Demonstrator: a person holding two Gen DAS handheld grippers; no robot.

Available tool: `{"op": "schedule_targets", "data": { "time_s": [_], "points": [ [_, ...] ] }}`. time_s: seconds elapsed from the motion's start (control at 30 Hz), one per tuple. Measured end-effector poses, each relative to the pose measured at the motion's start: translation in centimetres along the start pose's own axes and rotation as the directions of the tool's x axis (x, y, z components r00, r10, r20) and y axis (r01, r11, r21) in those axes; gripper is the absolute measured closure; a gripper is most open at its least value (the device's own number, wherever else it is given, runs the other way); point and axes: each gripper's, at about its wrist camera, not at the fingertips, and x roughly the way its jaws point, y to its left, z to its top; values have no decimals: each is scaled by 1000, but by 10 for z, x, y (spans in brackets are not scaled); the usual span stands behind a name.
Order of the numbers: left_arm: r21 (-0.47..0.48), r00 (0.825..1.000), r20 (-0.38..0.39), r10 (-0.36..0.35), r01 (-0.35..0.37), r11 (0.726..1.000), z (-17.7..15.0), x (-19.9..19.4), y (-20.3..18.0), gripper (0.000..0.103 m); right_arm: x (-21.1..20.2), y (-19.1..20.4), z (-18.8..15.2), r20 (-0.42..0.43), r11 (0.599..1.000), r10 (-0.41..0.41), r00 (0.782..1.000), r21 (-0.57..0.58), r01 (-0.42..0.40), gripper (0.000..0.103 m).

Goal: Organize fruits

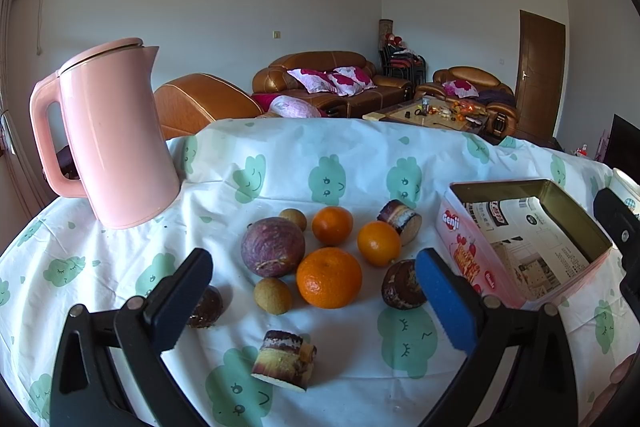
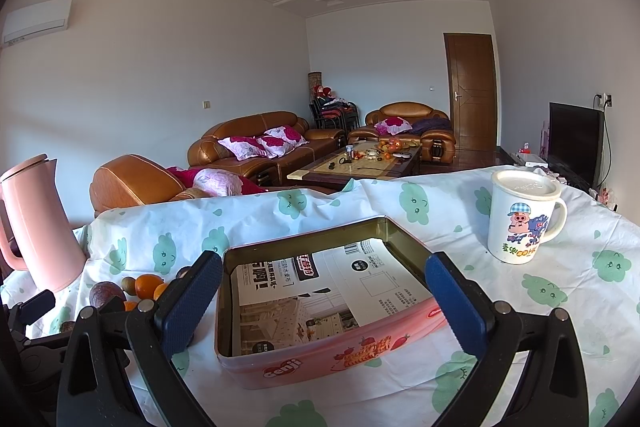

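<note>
In the left wrist view, three oranges, the largest [image 1: 329,277] in front, lie on the table with a purple passion fruit [image 1: 273,246], two small tan longans [image 1: 273,295] and several dark cake pieces [image 1: 285,359]. My left gripper [image 1: 314,301] is open and empty just before them. A pink tin box [image 1: 520,243] lined with printed paper stands at the right. In the right wrist view my right gripper [image 2: 324,301] is open and empty, its fingers on either side of the tin [image 2: 320,307]. The fruit pile [image 2: 136,289] shows at the left.
A pink kettle [image 1: 108,135] stands at the table's back left. A white cartoon mug [image 2: 524,217] with a lid stands at the right. The table has a white cloth [image 1: 360,163] with green prints. Sofas and a coffee table lie beyond the far edge.
</note>
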Motion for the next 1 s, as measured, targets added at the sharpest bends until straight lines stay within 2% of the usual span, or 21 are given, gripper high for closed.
{"op": "schedule_targets", "data": {
  "time_s": [1.0],
  "points": [
    [13, 1000, -16, -8, 8, 1000, -1, 3, 1, 0, 2, 2, -4, -5, 1000, 19, 1000, -5, -19, 1]
  ]
}}
